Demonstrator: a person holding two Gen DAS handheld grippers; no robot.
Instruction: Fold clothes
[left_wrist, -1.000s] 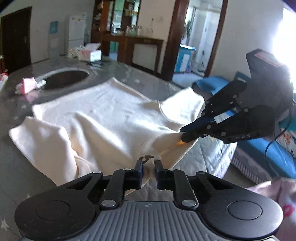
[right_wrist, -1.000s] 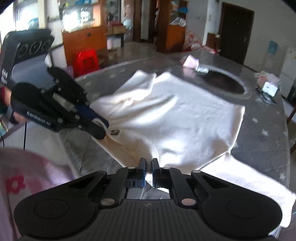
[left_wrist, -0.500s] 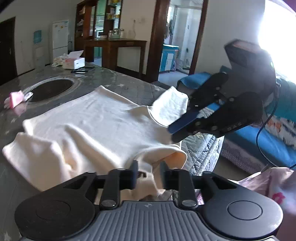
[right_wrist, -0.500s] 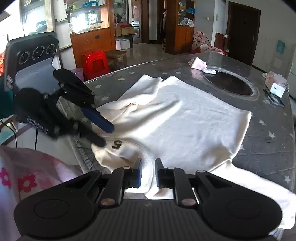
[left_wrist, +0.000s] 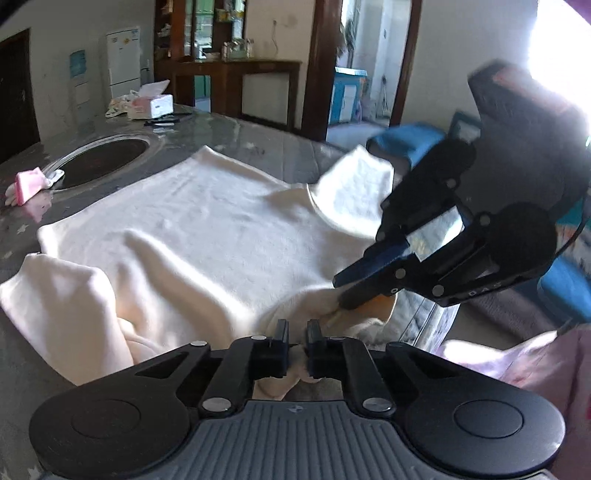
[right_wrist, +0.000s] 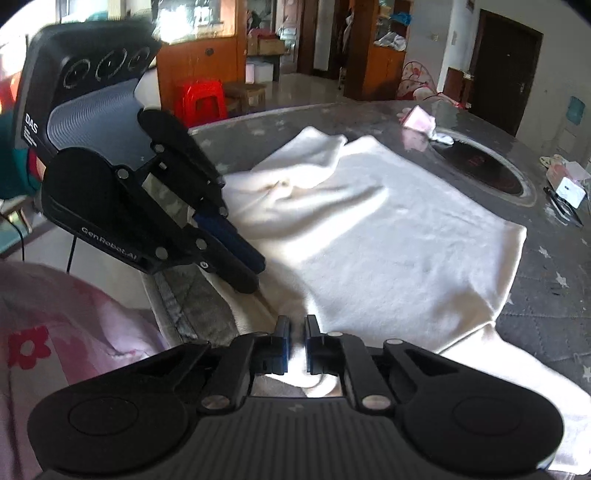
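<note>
A cream shirt (left_wrist: 207, 236) (right_wrist: 388, 240) lies spread on the grey table (left_wrist: 277, 147) (right_wrist: 554, 295), bunched along its near edge. In the left wrist view my left gripper (left_wrist: 295, 326) is closing, with a fold of that edge between its pads. Just to its right, the right gripper (left_wrist: 340, 293) pinches the same edge. The right wrist view shows my right gripper (right_wrist: 296, 323) closing with cream cloth between its fingers. There the left gripper (right_wrist: 254, 276) touches the cloth at the table's rim.
A round dark inset (left_wrist: 107, 158) (right_wrist: 480, 173) sits in the table beyond the shirt, with a pink item (left_wrist: 26, 184) beside it. A tissue box (left_wrist: 155, 105) stands at the far side. Off the near edge are a blue sofa (left_wrist: 406, 140), a red stool (right_wrist: 201, 98) and pink floral clothing (right_wrist: 55, 332).
Both grippers stood wider half a second ago and have narrowed again on the shirt's near edge. The right gripper's tips have come down onto the cloth.
</note>
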